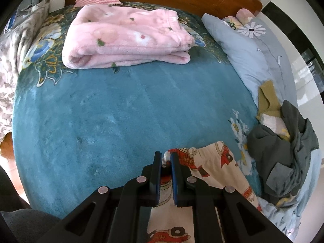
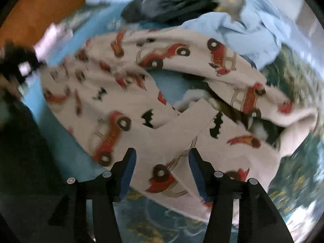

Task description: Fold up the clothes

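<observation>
Gripping car-print pyjamas [image 1: 210, 166] on teal bed [image 1: 121, 111].
Left gripper [image 1: 166, 158] jaws clenched on fabric edge; right gripper [image 2: 162, 158] jaws spread wide above the garment.

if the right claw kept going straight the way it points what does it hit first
Most likely the cream truck-print garment. The right claw is open, and that fabric fills the gap between its fingers and the space just ahead. The picture is motion-blurred, so the depth to the cloth is unclear.
</observation>
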The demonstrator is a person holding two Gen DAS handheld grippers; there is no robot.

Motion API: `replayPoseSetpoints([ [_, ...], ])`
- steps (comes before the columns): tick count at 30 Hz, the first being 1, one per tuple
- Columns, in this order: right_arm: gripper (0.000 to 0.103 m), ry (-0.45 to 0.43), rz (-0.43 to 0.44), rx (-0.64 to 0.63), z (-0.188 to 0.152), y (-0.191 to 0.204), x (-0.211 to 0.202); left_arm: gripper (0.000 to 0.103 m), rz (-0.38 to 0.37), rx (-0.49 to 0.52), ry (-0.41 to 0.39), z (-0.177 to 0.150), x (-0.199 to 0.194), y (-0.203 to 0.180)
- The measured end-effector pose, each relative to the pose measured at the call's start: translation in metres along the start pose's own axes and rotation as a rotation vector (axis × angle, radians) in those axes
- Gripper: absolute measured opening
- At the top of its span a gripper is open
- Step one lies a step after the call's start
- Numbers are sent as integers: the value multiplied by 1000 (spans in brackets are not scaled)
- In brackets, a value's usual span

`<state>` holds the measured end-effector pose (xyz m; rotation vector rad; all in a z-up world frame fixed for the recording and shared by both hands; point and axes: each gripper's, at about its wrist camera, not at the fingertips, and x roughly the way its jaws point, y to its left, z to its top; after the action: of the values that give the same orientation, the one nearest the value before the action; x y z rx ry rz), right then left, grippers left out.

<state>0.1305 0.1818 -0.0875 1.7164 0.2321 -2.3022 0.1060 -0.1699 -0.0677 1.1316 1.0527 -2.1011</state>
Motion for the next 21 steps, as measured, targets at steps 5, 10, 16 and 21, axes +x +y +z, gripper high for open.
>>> replayPoseSetpoints([
  [5,8,20,-93,74,4,-19,4,10,-16,-29,18,1,2,5],
  [10,5,-32,-129,254,-1,-70,-35,9,-19,16,-20,1,-4,-1],
  [16,5,-282,-283,513,-36,-170,-136,8,79,7,-97,4,-17,3],
  [21,5,-225,-437,659,-100,-224,-134,8,181,21,-125,4,-21,1],
])
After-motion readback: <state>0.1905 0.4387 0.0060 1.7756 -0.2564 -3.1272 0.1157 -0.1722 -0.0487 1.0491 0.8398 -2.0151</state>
